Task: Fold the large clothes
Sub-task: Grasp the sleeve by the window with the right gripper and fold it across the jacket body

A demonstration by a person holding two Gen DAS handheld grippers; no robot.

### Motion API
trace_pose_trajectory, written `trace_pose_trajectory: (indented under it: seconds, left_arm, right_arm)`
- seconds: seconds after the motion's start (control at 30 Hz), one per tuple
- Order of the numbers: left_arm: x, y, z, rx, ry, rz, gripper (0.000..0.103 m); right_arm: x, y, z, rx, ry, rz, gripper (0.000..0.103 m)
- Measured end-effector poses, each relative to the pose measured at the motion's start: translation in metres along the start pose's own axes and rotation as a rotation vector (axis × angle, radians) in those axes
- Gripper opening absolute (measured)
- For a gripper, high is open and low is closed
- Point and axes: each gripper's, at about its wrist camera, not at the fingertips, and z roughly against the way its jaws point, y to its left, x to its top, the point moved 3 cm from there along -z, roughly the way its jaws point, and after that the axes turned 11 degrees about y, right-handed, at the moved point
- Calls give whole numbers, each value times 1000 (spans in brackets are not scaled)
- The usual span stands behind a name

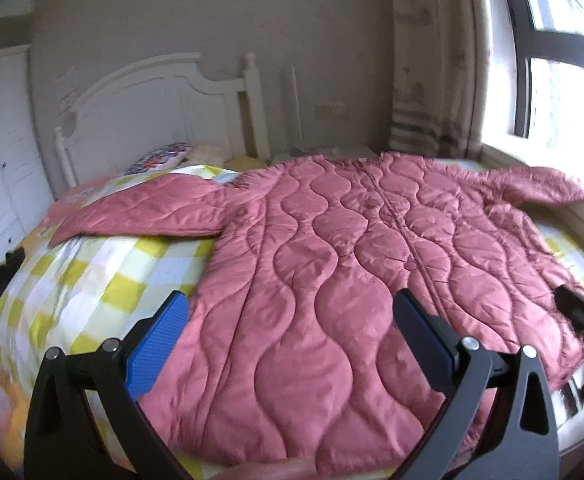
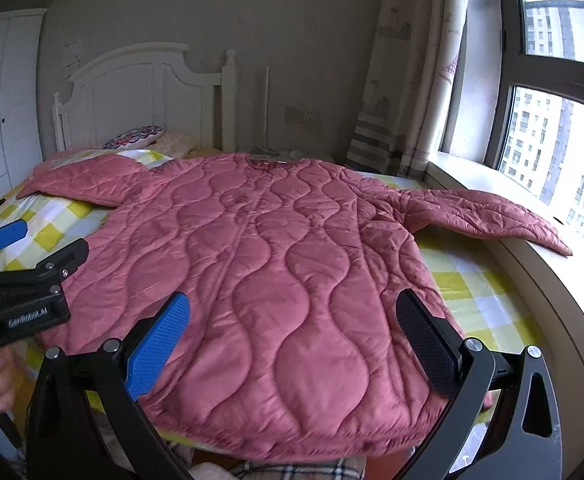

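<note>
Only legible txt: "GenRobot.AI", white lettering on black body of left hand-held gripper (image 2: 16,248), seen in right wrist view.

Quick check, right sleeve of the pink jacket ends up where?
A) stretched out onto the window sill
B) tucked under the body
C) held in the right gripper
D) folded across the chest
A: in the right wrist view the pink quilted jacket's right sleeve lies stretched out onto the window sill, while the right gripper is open and empty.

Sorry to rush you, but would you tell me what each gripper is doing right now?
Left gripper: open, holding nothing, above the pink quilted coat.
Right gripper: open, holding nothing, above the coat's hem.
</note>
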Motion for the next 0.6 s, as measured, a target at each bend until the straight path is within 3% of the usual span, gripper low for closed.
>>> trace_pose_trajectory:
  seconds: [0.1, 0.17, 0.3, 0.43, 0.6]
  left_arm:
    - [25, -5, -44, -12, 75, -60, 101]
    - [40, -6, -80, -53, 140, -74, 101]
    - [59, 1, -143, -104, 256, -9, 101]
    - [53, 5, -180, -126, 319, 49, 101]
    - [47, 2, -187, -101, 348, 25, 101]
  right_arm:
    - [20, -46, -37, -18, 78, -120, 99]
    - [32, -90, -65, 0, 129, -276, 99]
    - [51, -175, -123, -9, 195, -542, 99]
    - [58, -242, -162, 13, 183, -764, 99]
    - [59, -289, -187, 31, 128, -967, 94]
